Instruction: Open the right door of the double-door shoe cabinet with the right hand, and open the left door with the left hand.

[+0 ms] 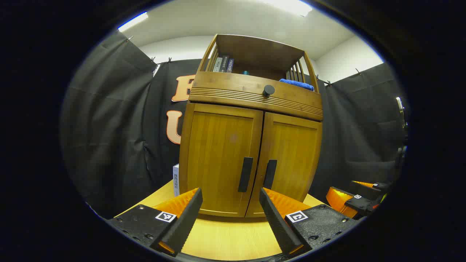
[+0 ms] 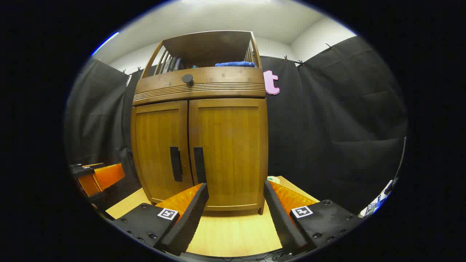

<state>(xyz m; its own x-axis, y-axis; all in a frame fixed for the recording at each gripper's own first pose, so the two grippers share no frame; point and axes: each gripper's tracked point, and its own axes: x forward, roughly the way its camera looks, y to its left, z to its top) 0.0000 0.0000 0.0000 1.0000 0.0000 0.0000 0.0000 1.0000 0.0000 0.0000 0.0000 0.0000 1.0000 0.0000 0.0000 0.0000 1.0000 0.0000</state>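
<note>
Both tongs (image 1: 230,203) (image 2: 236,198) agape before cabinet (image 2: 198,145).

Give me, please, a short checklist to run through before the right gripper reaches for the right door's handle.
1. Right gripper open, nothing held: ok.
2. Left gripper open, nothing held: ok.
3. Right door and left door both shut: ok.
4. Right handle unobstructed, ahead of the right gripper but left of its centre: ok.
5. Left handle framed between the left gripper's fingers: ok.
6. Whether the doors latch or stick: cannot tell.
</note>
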